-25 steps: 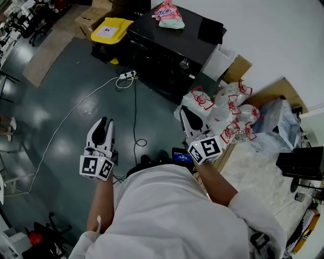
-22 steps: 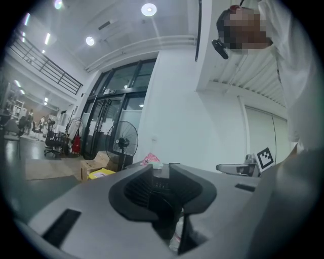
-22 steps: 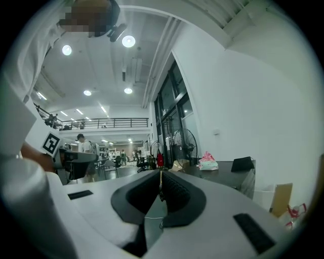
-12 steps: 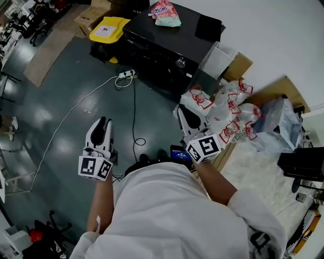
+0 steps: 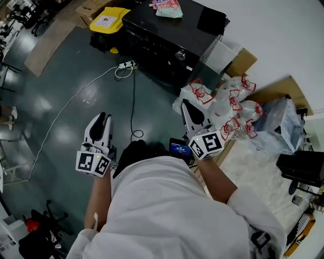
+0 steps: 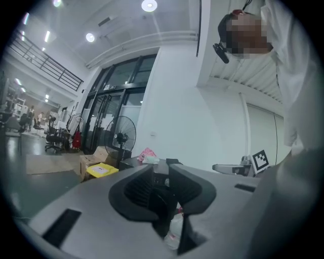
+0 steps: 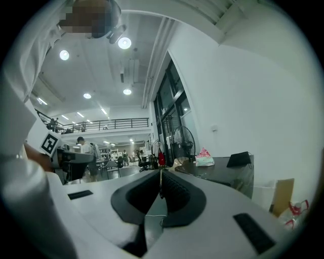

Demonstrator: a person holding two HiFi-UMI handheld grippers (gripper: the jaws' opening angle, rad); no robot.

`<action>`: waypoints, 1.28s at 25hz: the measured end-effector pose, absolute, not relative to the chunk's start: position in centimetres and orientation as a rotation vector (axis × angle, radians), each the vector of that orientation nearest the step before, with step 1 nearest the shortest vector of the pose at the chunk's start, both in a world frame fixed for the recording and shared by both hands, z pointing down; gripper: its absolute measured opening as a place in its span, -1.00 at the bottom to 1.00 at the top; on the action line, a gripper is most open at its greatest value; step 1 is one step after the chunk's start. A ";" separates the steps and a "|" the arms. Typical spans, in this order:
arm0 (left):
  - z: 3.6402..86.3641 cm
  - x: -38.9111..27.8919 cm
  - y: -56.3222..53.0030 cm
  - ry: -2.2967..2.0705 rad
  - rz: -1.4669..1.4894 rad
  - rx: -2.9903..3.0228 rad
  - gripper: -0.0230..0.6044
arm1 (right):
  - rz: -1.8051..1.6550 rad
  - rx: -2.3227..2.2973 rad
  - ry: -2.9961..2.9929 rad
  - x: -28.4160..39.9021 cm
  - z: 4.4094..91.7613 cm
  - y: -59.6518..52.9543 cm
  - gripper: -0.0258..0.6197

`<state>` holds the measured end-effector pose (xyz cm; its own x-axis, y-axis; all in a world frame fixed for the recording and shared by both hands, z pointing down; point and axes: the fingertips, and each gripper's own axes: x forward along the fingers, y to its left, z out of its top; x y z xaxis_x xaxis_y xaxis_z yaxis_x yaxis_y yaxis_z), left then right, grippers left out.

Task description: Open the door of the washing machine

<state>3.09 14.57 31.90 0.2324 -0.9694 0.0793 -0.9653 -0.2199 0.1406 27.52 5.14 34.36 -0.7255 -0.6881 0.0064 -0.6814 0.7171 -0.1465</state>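
Floor [image 5: 61,106]: one grey stretch, open on the left and bare up to the far end. Washing machine [image 5: 162,38]: one, black, far centre, front knob facing the person, well apart from both grippers; door not made out. Plastic bags [image 5: 225,103]: one white heap crowding the right side by the wall. Yellow box [image 5: 109,20]: one, left of the machine. Left gripper [image 5: 103,119]: jaws a narrow gap apart, nothing between. Right gripper [image 5: 186,104]: jaws together, empty, near the bags. Pink bag [image 5: 168,7]: one, on the machine. Power strip [image 5: 126,64]: one, cables trailing across the approach.
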 end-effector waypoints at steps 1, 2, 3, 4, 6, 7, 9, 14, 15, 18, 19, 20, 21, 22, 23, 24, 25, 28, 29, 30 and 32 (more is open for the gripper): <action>32.0 2.9 14.5 -1.856 -0.036 2.329 -0.62 | -0.223 -1.145 2.868 27.5 34.6 4.9 -0.81; 32.1 2.6 14.4 -1.860 -0.035 2.323 -0.62 | -0.230 -1.147 2.870 27.5 34.9 4.7 -0.81; 32.2 2.3 14.3 -1.863 -0.038 2.317 -0.62 | -0.234 -1.149 2.873 27.3 35.0 4.4 -0.81; 32.3 2.0 14.0 -1.866 -0.044 2.312 -0.62 | -0.237 -1.149 2.876 27.1 35.2 4.1 -0.81; 32.7 1.5 13.1 -1.863 -0.060 2.303 -0.62 | -0.237 -1.146 2.883 26.5 35.4 3.2 -0.81; 33.0 1.3 12.5 -1.858 -0.066 2.301 -0.62 | -0.234 -1.144 2.888 26.1 35.5 2.7 -0.81; 33.4 1.0 11.2 -1.845 -0.077 2.304 -0.62 | -0.223 -1.144 2.897 25.4 35.4 1.6 -0.81; 33.7 -1.0 6.7 -1.821 -0.104 2.316 -0.62 | -0.206 -1.156 2.913 23.3 35.2 -2.2 -0.81; 33.6 -1.7 5.7 -1.819 -0.109 2.318 -0.62 | -0.201 -1.156 2.918 22.6 35.1 -3.0 -0.81; 33.5 -4.2 2.6 -1.809 -0.118 2.327 -0.62 | -0.197 -1.159 2.931 20.0 34.9 -5.9 -0.81; 33.6 -5.1 1.6 -1.805 -0.122 2.330 -0.62 | -0.197 -1.154 2.932 19.0 34.7 -6.9 -0.81; 33.6 -6.0 0.5 -1.803 -0.125 2.331 -0.62 | -0.193 -1.147 2.932 18.0 34.5 -7.8 -0.81; 33.7 -6.9 -0.6 -1.802 -0.131 2.328 -0.62 | -0.186 -1.143 2.933 17.0 34.3 -8.7 -0.81; 33.7 -7.7 -1.7 -1.801 -0.137 2.326 -0.62 | -0.180 -1.141 2.933 16.1 34.0 -9.7 -0.81; 33.7 -8.6 -2.9 -1.797 -0.140 2.329 -0.62 | -0.176 -1.141 2.933 15.3 33.9 -10.7 -0.81; 33.6 -9.4 -4.0 -1.791 -0.141 2.335 -0.62 | -0.174 -1.143 2.934 14.4 33.8 -11.7 -0.81; 33.4 -10.2 -5.1 -1.782 -0.140 2.345 -0.62 | -0.170 -1.145 2.935 13.5 33.6 -12.7 -0.81; 32.8 -12.6 -8.2 -1.749 -0.114 2.383 -0.62 | -0.148 -1.156 2.934 10.8 33.1 -15.8 -0.81; 32.8 -13.4 -9.1 -1.738 -0.098 2.395 -0.62 | -0.145 -1.162 2.929 9.9 32.9 -16.8 -0.81; 32.8 -14.2 -9.9 -1.728 -0.084 2.405 -0.62 | -0.144 -1.169 2.924 9.0 32.9 -17.6 -0.81; 32.9 -15.7 -11.7 -1.705 -0.070 2.426 -0.62 | -0.145 -1.185 2.914 7.4 32.8 -19.2 -0.81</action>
